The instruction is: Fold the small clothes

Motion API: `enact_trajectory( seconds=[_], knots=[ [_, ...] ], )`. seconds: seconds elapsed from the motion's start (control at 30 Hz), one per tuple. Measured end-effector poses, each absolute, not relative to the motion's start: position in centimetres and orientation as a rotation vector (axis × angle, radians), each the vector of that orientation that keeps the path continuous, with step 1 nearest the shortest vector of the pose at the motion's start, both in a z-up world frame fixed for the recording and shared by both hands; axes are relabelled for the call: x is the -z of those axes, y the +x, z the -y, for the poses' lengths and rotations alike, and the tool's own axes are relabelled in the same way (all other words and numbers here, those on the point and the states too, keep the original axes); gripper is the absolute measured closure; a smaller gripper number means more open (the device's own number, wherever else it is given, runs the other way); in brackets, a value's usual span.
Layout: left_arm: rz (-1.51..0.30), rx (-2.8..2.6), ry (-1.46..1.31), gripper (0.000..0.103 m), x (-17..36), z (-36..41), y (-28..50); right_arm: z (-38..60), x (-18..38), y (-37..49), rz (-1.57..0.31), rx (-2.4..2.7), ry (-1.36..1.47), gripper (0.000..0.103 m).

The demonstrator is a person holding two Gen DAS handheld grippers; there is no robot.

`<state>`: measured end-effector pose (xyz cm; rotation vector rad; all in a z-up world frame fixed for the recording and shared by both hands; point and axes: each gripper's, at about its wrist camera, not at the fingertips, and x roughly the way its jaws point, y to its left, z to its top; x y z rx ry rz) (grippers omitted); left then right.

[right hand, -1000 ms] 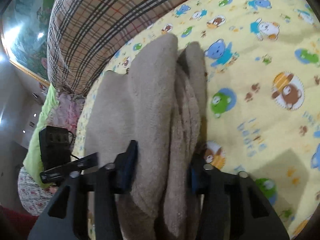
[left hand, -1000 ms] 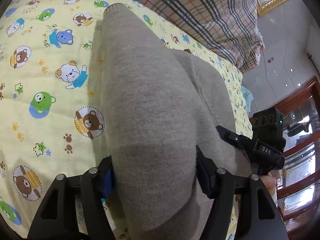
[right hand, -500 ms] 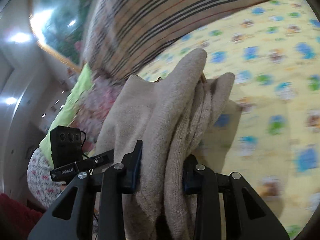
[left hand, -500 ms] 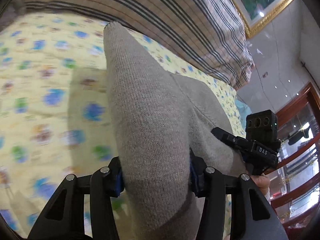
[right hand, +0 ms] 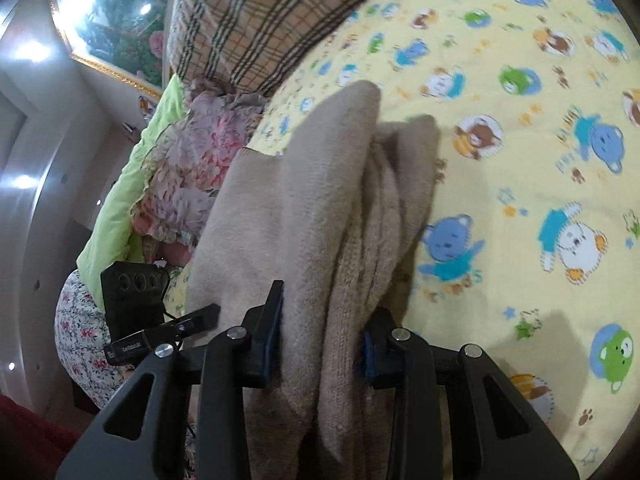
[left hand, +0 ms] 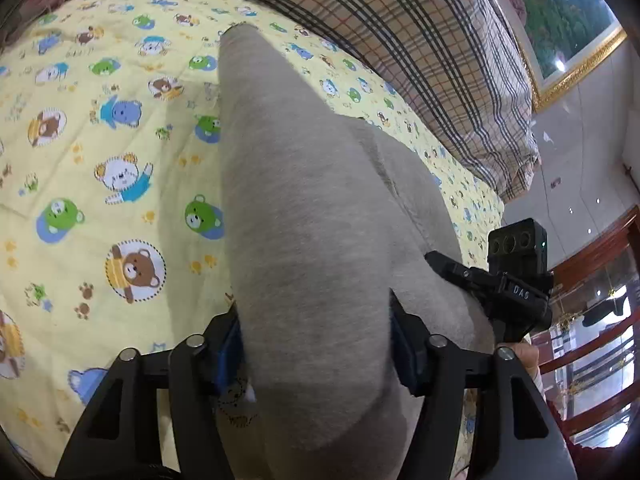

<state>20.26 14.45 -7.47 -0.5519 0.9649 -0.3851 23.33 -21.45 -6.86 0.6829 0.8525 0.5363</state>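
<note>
Knitwear fills the gap of both my claws: my left gripper (left hand: 316,344) is clenched on a thick fold of the beige sweater (left hand: 304,220), and my right gripper (right hand: 324,338) pinches several bunched layers of the same sweater (right hand: 320,216), its fingers (right hand: 270,336) pressed into the wool. From the left wrist I see my other tool just beside the cloth, with a black camera box (left hand: 518,250) on it and a small white marking that looks like "DAS", though it is too small for me to be sure. From the right wrist the matching box (right hand: 134,292) on my left tool carries a white label too blurred to read.

The sweater hangs lifted between the two claws, its far tip reaching out over the bed. Under it lies a yellow sheet (left hand: 100,168) printed with cartoon bears in blue, green and brown, with paw prints and stars. Farther back sits a big plaid pillow (left hand: 420,52), and beside it in the right view a pink flowered cushion (right hand: 200,160) and green bedding (right hand: 132,184). Beyond, a gold-framed painting (left hand: 560,20) hangs on the pale wall, and dark red wooden furniture (left hand: 592,264) stands past the bed's edge.
</note>
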Motion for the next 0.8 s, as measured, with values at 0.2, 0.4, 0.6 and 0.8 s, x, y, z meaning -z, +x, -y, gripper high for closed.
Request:
enact_trajectory(
  seconds=[0.2, 0.4, 0.6, 0.8],
  knots=[
    [-0.980, 0.335, -0.509, 0.026, 7.1, -13.9, 20.4, 22.1, 7.1, 22.9, -0.840, -0.497, 0.728, 0.055],
    [-0.961, 0.248, -0.440, 0.026, 4.8, -14.6, 17.8, 24.1, 4.1, 19.2, -0.756, -0.366, 0.705, 0.053],
    [-0.874, 0.154, -0.403, 0.026, 1.7, -15.3, 14.7, 23.8, 1.0, 14.2, -0.646, -0.317, 0.657, 0.053],
    [-0.837, 0.144, -0.320, 0.026, -0.6, -13.8, 14.9, 19.3, 0.2, 13.2, -0.657, -0.387, 0.604, 0.056]
  ],
)
